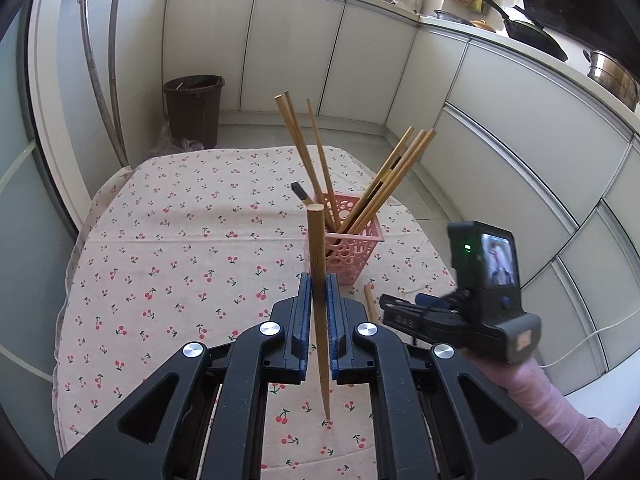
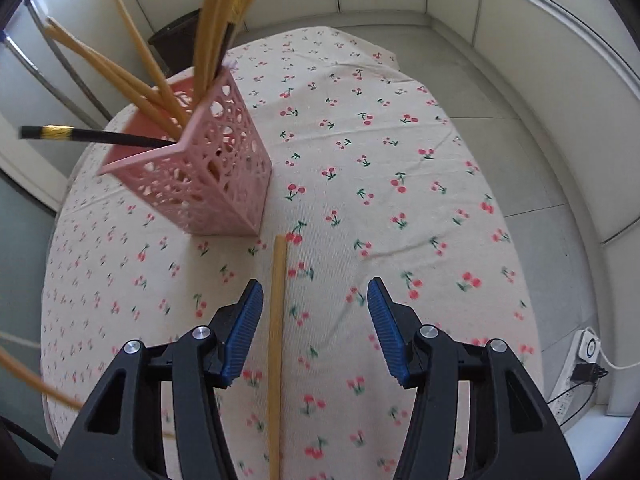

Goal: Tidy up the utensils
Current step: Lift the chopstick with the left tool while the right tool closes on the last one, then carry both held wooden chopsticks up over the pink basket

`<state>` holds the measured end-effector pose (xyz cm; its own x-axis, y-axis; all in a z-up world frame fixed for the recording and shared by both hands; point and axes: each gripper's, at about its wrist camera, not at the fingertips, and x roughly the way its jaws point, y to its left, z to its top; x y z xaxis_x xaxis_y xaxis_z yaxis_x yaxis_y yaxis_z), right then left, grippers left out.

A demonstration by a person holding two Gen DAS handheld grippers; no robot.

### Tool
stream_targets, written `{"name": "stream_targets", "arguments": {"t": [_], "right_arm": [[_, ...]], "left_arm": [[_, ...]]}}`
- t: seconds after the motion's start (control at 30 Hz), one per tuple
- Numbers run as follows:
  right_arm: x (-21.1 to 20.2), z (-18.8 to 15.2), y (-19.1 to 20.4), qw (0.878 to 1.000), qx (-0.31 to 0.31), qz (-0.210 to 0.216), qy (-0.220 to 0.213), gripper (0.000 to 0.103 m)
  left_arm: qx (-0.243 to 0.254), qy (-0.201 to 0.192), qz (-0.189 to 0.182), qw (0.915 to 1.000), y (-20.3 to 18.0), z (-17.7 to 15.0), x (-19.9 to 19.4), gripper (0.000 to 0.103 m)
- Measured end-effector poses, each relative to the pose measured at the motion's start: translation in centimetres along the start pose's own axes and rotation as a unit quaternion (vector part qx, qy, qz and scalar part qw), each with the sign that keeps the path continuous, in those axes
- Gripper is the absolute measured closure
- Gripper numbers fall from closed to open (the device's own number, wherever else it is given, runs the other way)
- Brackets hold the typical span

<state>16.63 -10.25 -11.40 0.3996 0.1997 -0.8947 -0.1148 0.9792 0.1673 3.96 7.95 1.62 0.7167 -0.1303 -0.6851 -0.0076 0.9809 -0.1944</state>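
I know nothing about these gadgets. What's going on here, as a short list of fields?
Setting: table with cherry-print cloth, in a kitchen
Holder: pink basket, upright, holding several chopsticks
Left claw: shut on one wooden chopstick, tip touching the cloth
Right claw: open, over a loose chopstick lying on the cloth, not gripped
Left to do: both chopsticks not yet in the basket

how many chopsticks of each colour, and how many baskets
light wooden chopsticks: 8 (6 in the basket, 2 outside it)
black chopsticks: 2
pink basket: 1
total: 11
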Motion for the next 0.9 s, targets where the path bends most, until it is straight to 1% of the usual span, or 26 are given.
{"name": "stream_targets", "arguments": {"t": [0.1, 0.13, 0.17, 0.2, 0.23, 0.27, 0.3, 0.4, 0.47, 0.53, 0.57, 0.63, 0.77, 0.87, 0.9], "right_arm": [[2.2, 0.5, 1.0, 1.0, -0.001, 0.0, 0.018, 0.048], [2.9, 0.4, 1.4, 1.0, -0.004, -0.003, 0.022, 0.046], [3.1, 0.4, 2.0, 1.0, -0.012, -0.013, 0.01, 0.044], [3.2, 0.4, 2.5, 0.999, -0.024, -0.021, 0.003, 0.046], [3.3, 0.4, 2.8, 0.999, -0.031, -0.031, -0.004, 0.053], [3.3, 0.3, 2.8, 0.999, -0.032, -0.039, -0.011, 0.077], [3.2, 0.4, 2.6, 0.999, -0.029, -0.038, -0.012, 0.093], [2.8, 0.2, 1.0, 1.0, 0.001, -0.006, 0.001, 0.095], [2.0, -0.4, 0.4, 1.0, 0.008, 0.0, -0.001, 0.095], [0.3, -1.2, 0.0, 1.0, 0.008, 0.013, -0.026, 0.095], [-1.1, -1.4, -0.1, 0.999, 0.005, 0.022, -0.045, 0.095], [-4.6, -1.8, -0.1, 0.995, -0.005, 0.038, -0.09, 0.095], [-11.3, -2.5, -0.4, 0.985, -0.016, 0.063, -0.157, 0.095], [-15.3, -2.9, -0.7, 0.978, -0.023, 0.079, -0.189, 0.095], [-16.0, -2.9, -0.8, 0.977, -0.025, 0.082, -0.194, 0.095]], "left_arm": [[-0.009, 0.007, -0.001, 0.9999, 0.7, 0.1, 0.6, 0.096], [-0.012, 0.009, -0.001, 0.9999, 0.9, 0.2, 0.7, 0.096], [-0.014, 0.011, -0.002, 0.9998, 1.0, 0.2, 0.8, 0.096], [-0.016, 0.011, -0.002, 0.9998, 1.1, 0.2, 0.8, 0.095], [-0.017, 0.011, -0.002, 0.9998, 1.3, 0.3, 0.9, 0.095], [-0.017, 0.012, -0.003, 0.9998, 1.3, 0.3, 0.9, 0.096], [-0.017, 0.012, -0.003, 0.9998, 1.3, 0.3, 0.8, 0.095], [-0.019, 0.012, -0.004, 0.9997, 1.4, 0.3, 0.8, 0.096], [-0.021, 0.011, -0.006, 0.9997, 1.4, 0.3, 0.7, 0.096], [-0.022, 0.009, -0.01, 0.9997, 1.3, 0.3, 0.4, 0.095], [-0.022, 0.006, -0.011, 0.9997, 1.3, 0.3, 0.3, 0.095], [-0.021, -0.003, -0.016, 0.9996, 1.0, 0.5, -0.4, 0.095], [-0.016, -0.021, -0.022, 0.9994, 0.3, 0.8, -1.6, 0.095], [-0.008, -0.031, -0.023, 0.9992, -0.4, 0.8, -2.3, 0.095], [-0.006, -0.031, -0.021, 0.9993, -0.6, 0.8, -2.3, 0.095]]}}
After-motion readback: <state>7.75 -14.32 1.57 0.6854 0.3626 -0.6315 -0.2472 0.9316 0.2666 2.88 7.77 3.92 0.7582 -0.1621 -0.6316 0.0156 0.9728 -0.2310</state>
